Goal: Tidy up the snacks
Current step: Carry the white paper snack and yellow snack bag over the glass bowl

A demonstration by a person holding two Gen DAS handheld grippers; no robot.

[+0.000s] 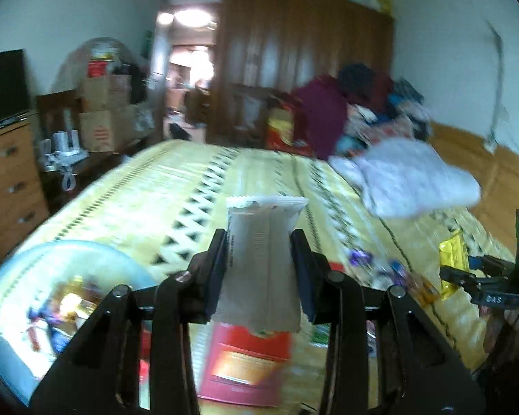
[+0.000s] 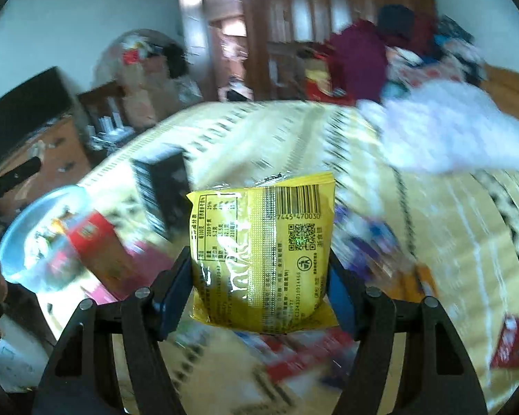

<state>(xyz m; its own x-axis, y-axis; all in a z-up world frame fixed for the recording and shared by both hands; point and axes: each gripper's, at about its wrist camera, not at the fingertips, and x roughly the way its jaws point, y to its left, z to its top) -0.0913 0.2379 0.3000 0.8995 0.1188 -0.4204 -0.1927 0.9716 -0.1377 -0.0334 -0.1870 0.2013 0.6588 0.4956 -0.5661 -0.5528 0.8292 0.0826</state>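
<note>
Left wrist view: the left gripper, fingers narrow, clamps one white, crimp-ended snack wrapper upright above the yellow patterned bed cover. One clear round plastic bowl holding snacks, too blurred to count, sits at lower left. One red box lies below the wrapper. The right gripper shows at the right edge.

Right wrist view: the right gripper, fingers set wide, presses both sides of one yellow plastic snack packet, barcode uppermost, held above the bed cover.
</note>
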